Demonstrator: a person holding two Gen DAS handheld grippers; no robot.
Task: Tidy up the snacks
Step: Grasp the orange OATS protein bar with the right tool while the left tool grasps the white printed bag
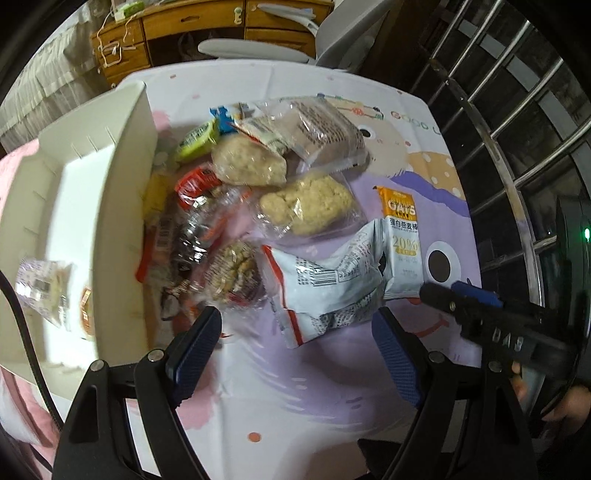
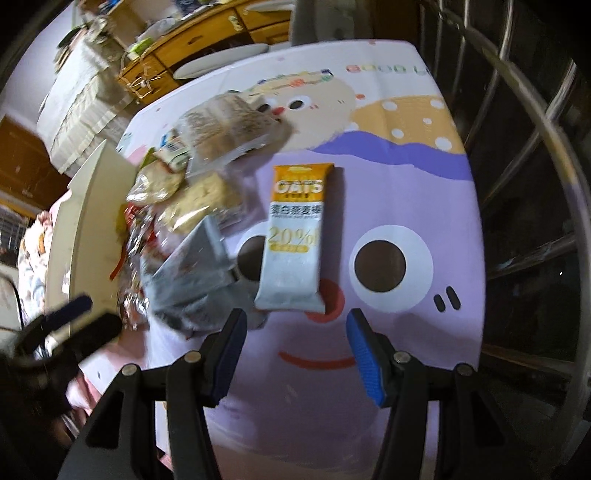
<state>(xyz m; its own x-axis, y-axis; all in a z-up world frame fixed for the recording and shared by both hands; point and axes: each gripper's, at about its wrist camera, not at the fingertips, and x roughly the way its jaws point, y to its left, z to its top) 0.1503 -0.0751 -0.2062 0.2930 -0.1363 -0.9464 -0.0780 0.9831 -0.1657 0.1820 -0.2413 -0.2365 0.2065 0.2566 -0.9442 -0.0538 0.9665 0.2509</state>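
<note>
A pile of wrapped snacks lies on a cartoon-print tablecloth (image 1: pixel 295 406). A white-and-grey snack bag (image 1: pixel 325 291) lies just ahead of my left gripper (image 1: pixel 295 332), which is open and holds nothing. An orange-and-white oat bar (image 2: pixel 295 240) lies flat just ahead of my right gripper (image 2: pixel 295 332), also open and empty. In the left wrist view the oat bar (image 1: pixel 400 236) is partly tucked behind the bag. Clear packs of pale crumbly cakes (image 1: pixel 306 205) and a foil-wrapped sweet (image 1: pixel 195 181) sit further back. The right gripper's fingertip (image 1: pixel 476 291) shows at the right.
A white open box (image 1: pixel 122 184) stands left of the pile with two wrapped snacks (image 1: pixel 44 291) inside. Metal railings (image 1: pixel 517 147) run along the table's right edge. A white chair (image 1: pixel 255 50) and a wooden desk (image 1: pixel 184 26) stand behind the table.
</note>
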